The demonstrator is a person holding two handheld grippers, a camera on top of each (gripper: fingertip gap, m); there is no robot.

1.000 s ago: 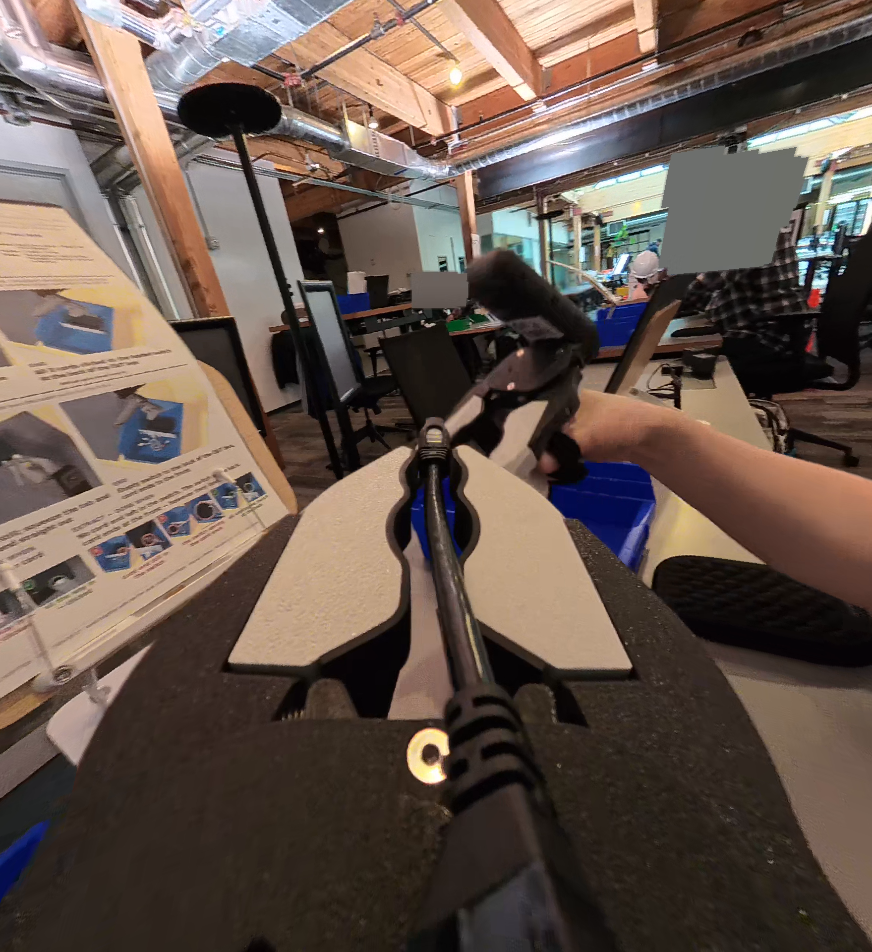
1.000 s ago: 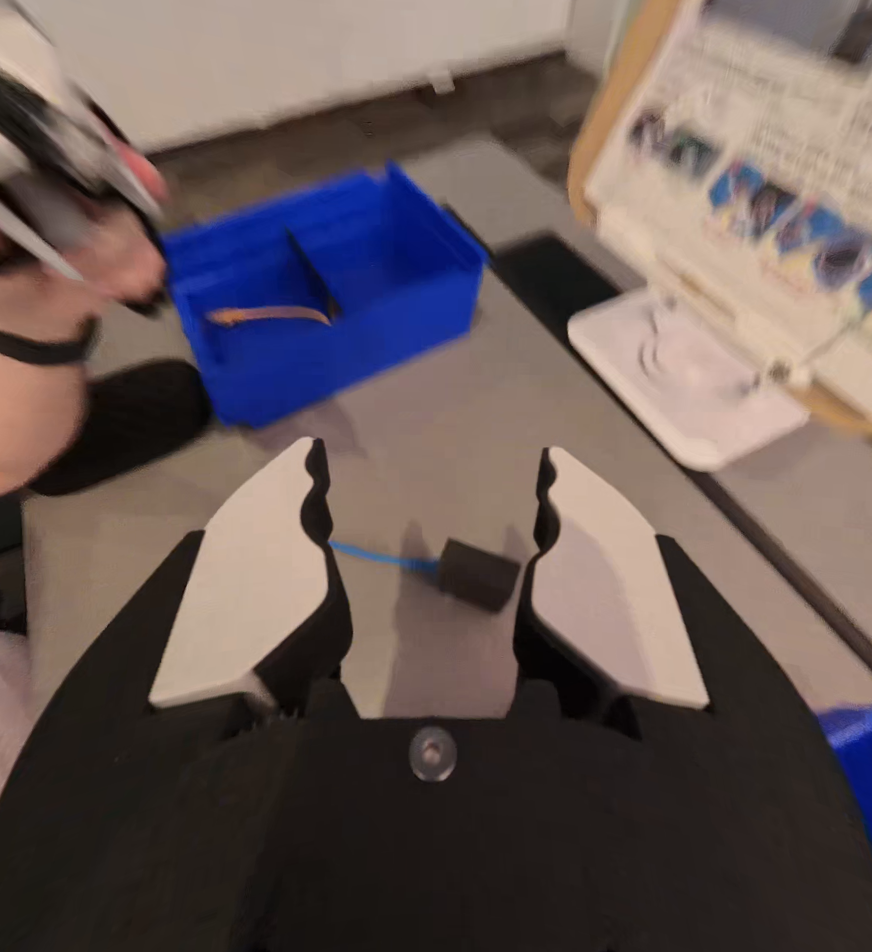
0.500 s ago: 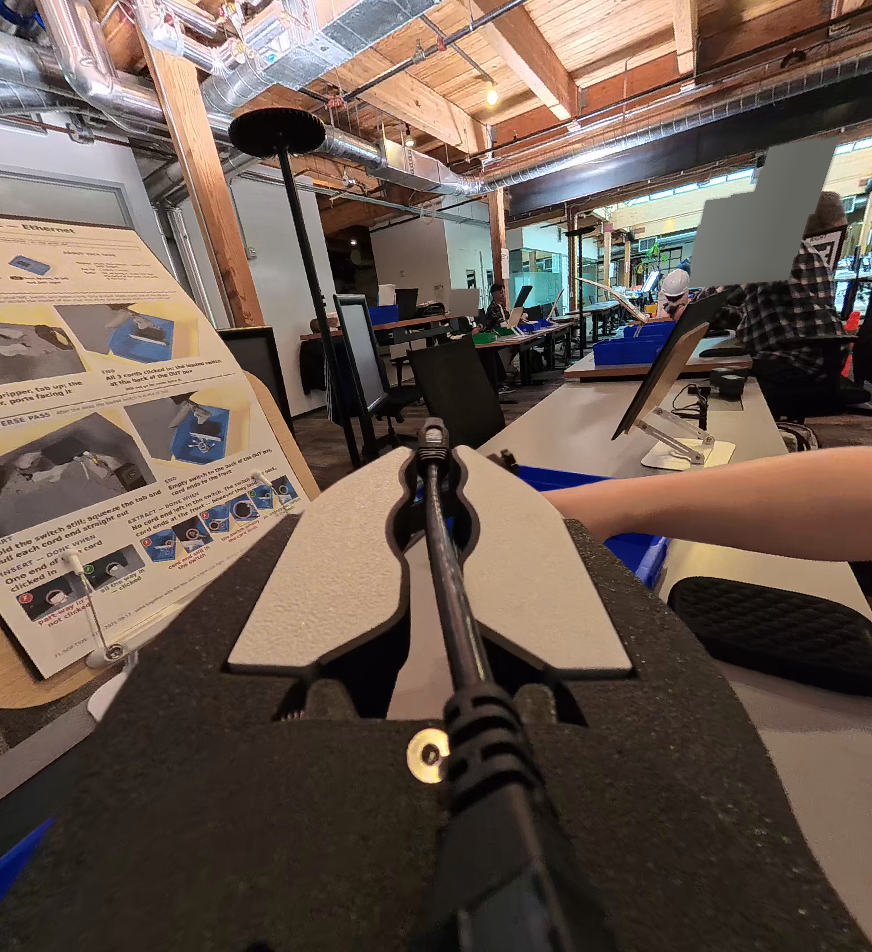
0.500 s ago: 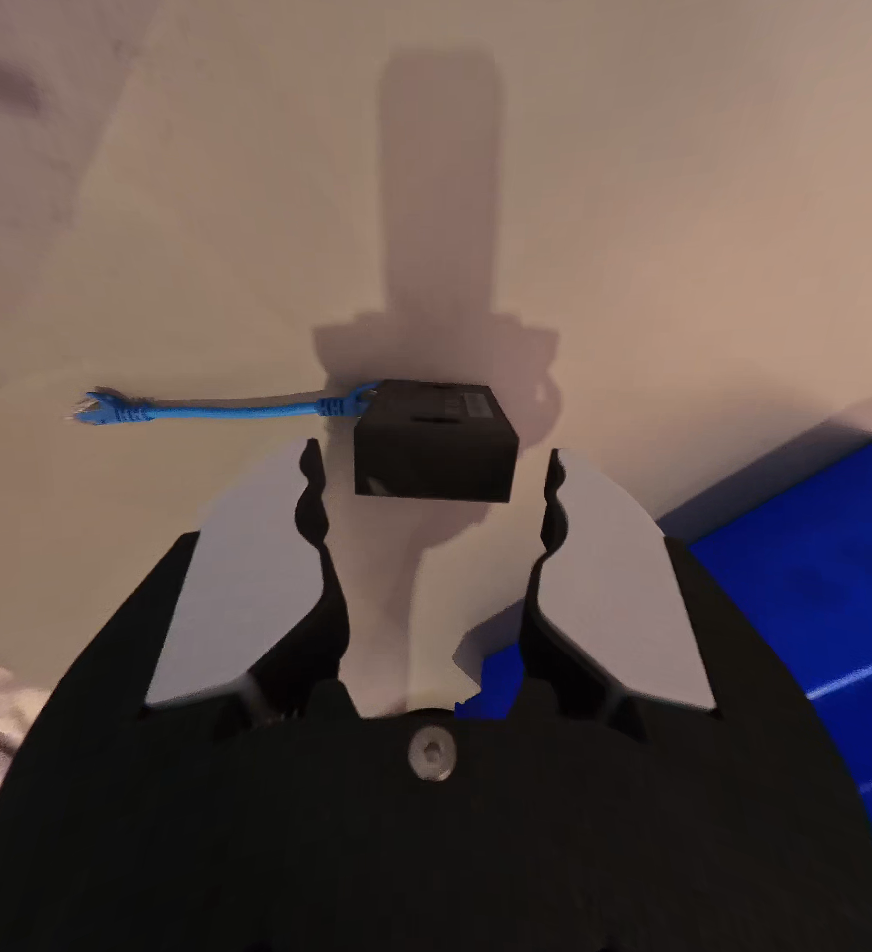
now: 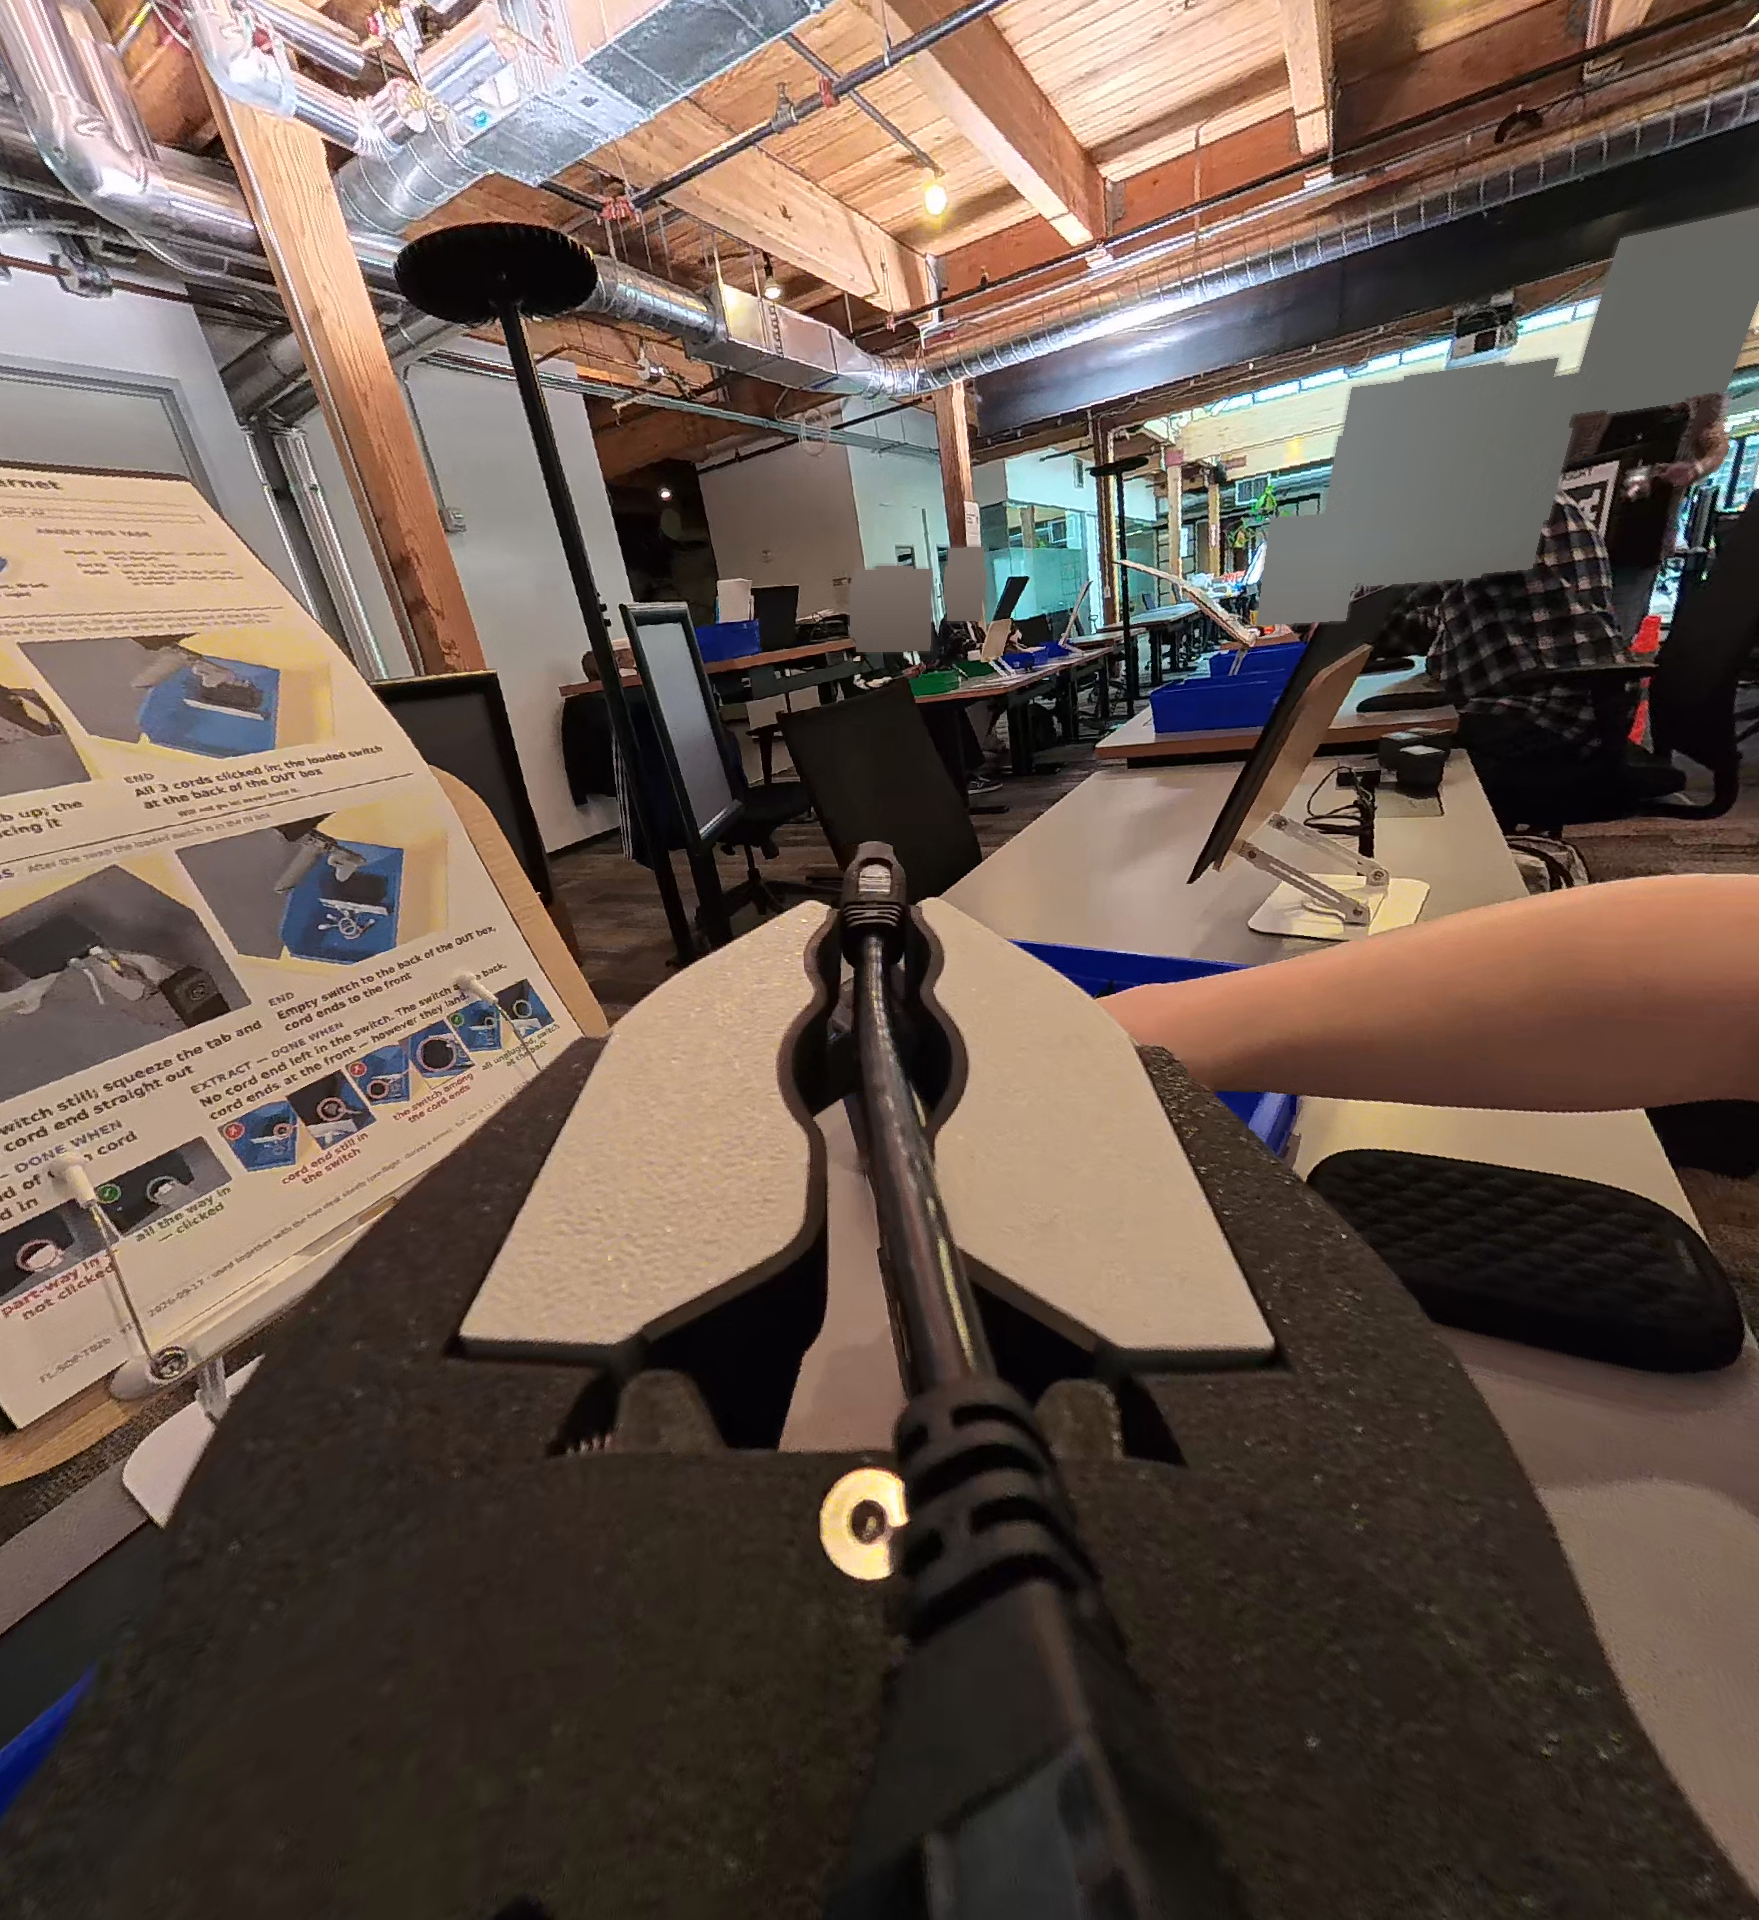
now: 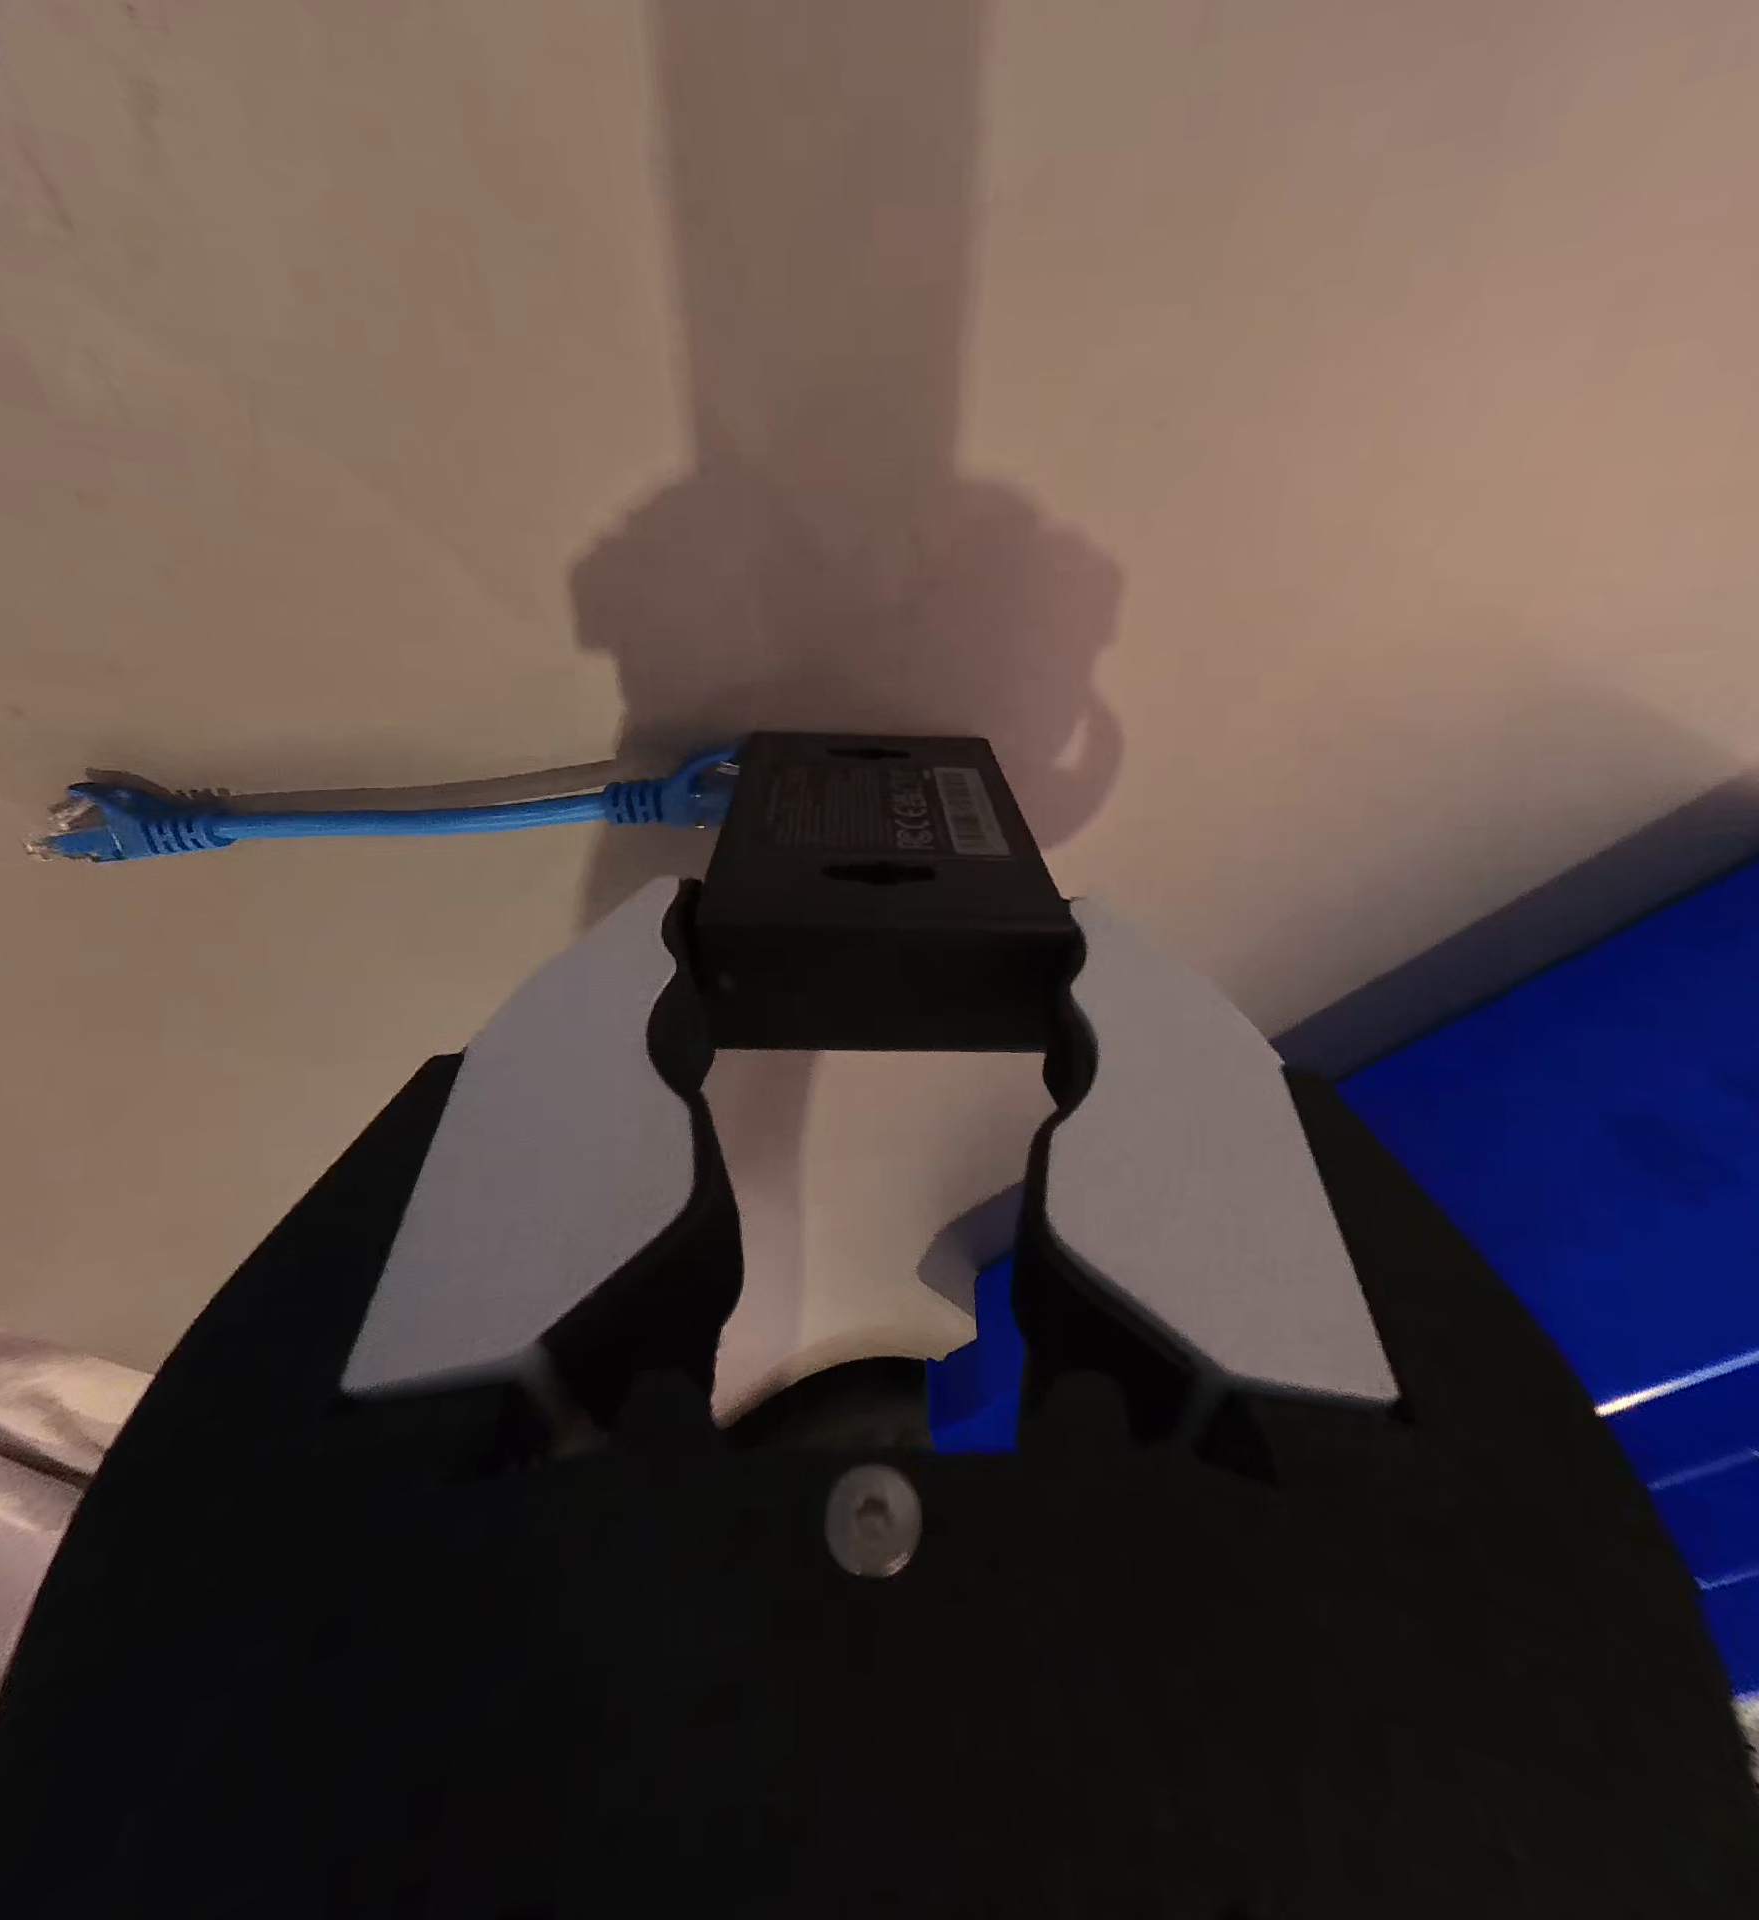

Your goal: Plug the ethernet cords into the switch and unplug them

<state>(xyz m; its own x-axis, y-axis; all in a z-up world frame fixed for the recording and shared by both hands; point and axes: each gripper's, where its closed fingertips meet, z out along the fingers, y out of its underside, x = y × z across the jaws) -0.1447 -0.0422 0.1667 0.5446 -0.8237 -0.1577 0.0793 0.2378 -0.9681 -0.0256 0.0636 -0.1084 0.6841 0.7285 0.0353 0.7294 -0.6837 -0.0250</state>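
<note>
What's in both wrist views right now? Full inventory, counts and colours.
switch: 1, black, on table between right fingers
blue ethernet cord: 1, blue, plugged into switch's left side
black ethernet cord: 1, black, in left gripper
bins: at least 1, blue, right of switch
instruction board: 1, white/yellow, left
pad: 1, black, on table, right
table: 1, grey
forearm: 1, right
left gripper: shut
right gripper: closed on switch

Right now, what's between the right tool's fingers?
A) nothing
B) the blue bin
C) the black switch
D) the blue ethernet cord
C: in the right wrist view the black switch sits clamped between both fingers of the right tool, while the blue ethernet cord runs from its left side and lies on the table.
</note>
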